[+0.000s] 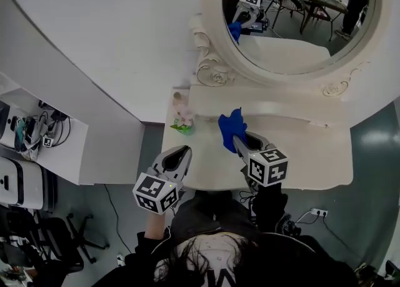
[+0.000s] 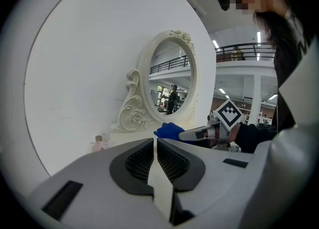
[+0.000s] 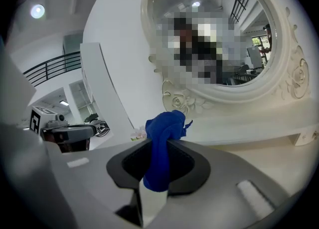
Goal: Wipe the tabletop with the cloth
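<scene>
A blue cloth (image 1: pixel 232 127) is bunched up and held above the cream tabletop (image 1: pixel 306 154) near its middle. My right gripper (image 1: pixel 241 142) is shut on it. In the right gripper view the cloth (image 3: pixel 163 133) stands up out of the shut jaws of the right gripper (image 3: pixel 159 165). My left gripper (image 1: pixel 180 153) hovers over the table's front left edge, apart from the cloth. Its jaws are shut with nothing between them in the left gripper view (image 2: pixel 155 148), where the cloth (image 2: pixel 169 130) shows beyond them.
An ornate oval mirror (image 1: pixel 294 17) rises at the back of the table. A small pink flower figurine (image 1: pixel 183 120) stands at the table's back left corner. A white wall panel (image 1: pixel 94 60) runs along the left. A shelf with cables (image 1: pixel 37 135) sits far left.
</scene>
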Motion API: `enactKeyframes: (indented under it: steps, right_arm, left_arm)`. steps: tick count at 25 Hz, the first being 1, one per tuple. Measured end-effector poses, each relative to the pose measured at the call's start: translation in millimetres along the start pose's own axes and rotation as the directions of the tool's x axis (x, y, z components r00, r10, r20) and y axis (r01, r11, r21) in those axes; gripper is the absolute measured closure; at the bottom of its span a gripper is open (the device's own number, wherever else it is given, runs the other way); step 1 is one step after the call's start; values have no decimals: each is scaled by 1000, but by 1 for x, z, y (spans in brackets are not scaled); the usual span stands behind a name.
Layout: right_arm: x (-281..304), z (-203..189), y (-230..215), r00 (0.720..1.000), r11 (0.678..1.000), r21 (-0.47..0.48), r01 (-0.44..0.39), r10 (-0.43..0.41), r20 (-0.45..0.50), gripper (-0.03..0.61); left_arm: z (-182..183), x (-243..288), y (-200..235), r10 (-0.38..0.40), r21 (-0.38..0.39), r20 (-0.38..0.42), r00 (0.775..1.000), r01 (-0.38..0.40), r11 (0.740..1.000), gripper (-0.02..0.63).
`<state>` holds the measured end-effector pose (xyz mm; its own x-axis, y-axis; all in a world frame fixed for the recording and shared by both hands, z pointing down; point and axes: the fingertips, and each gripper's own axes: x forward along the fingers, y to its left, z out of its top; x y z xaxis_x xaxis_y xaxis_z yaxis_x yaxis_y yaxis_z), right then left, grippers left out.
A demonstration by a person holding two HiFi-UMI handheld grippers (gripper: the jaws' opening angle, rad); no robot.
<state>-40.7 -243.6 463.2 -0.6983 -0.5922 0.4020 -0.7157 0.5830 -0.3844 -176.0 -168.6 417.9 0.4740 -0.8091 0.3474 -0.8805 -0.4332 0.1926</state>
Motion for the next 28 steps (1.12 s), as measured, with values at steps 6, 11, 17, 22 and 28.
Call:
enactKeyframes:
  steps: [6,11,17,22,28]
  right_arm:
    - [39,17,-2,999,998,-55,42,-43,-7,492]
    - [66,33,-2,994,990,-98,99,-102,-28,491]
    - [123,41,7,988,979,-156,132,-143,-63,491]
    - [173,30,14,978,971,-191,143,-168,-122,491]
    - [206,0,-4,939,948,-247,203,-260,-224,491]
  left_arm:
    - [4,3,29,-20,-9,9,1000,20,1000,612]
    - [15,8,39,-96,10,7,995,95,995,612]
    - [17,-4,69,-126,18,1,992,126,992,612]
    - [6,-22,99,-119,1,-3,993,119,993,612]
    - [-3,-38,126,-105,-43,13,994,106,993,612]
